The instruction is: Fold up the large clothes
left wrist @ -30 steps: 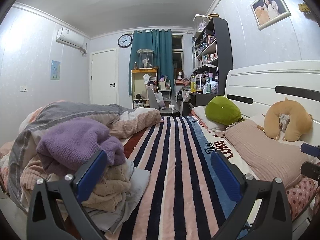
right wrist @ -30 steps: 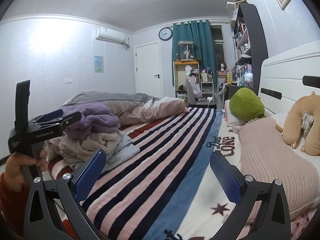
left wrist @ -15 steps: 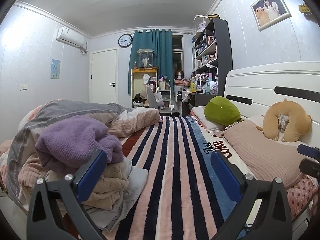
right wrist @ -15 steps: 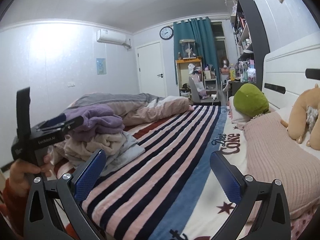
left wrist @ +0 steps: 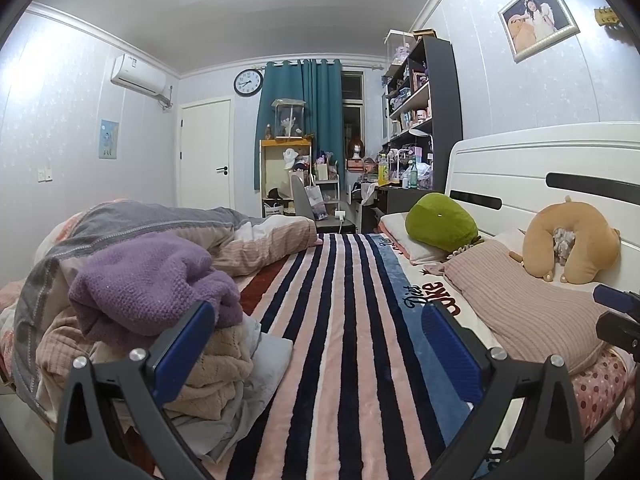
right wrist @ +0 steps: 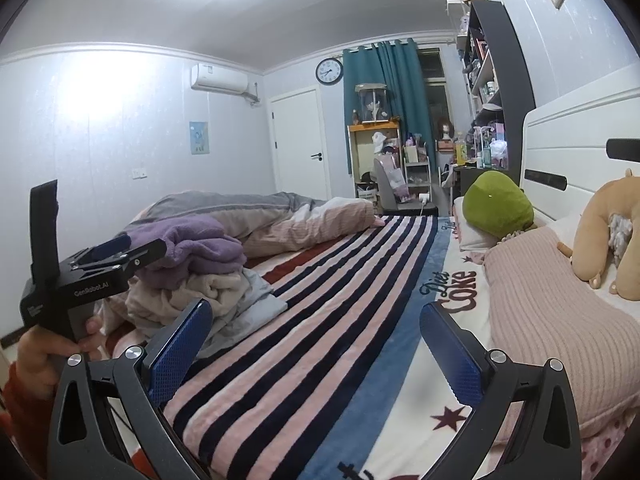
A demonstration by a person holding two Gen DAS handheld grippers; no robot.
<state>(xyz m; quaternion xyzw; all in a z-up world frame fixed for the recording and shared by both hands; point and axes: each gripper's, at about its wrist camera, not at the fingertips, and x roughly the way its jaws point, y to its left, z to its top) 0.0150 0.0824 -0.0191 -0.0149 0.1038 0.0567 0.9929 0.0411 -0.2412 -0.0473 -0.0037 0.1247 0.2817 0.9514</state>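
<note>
A heap of clothes lies on the left of the bed: a purple knit sweater [left wrist: 148, 280] on top, a beige knit [left wrist: 212, 372] and a pale grey garment [left wrist: 268, 360] beneath. The heap also shows in the right wrist view [right wrist: 200, 248]. My left gripper [left wrist: 316, 344] is open and empty, just above the bed's near edge, its left finger beside the heap. My right gripper [right wrist: 316, 344] is open and empty over the striped blanket [right wrist: 320, 320], to the right of the heap. The left gripper's body [right wrist: 88, 276] shows there, held in a hand.
A rumpled grey and pink duvet [left wrist: 172, 224] lies behind the heap. At the right are a pink pillow [left wrist: 532, 308], a green plush [left wrist: 440, 224], a tan plush [left wrist: 572, 248] and the white headboard [left wrist: 560, 160]. Shelves and a desk [left wrist: 404, 184] stand beyond the bed.
Both grippers have drifted slightly; the left view has shifted a little toward the heap and the right view has risen slightly. Both stay open and empty.
</note>
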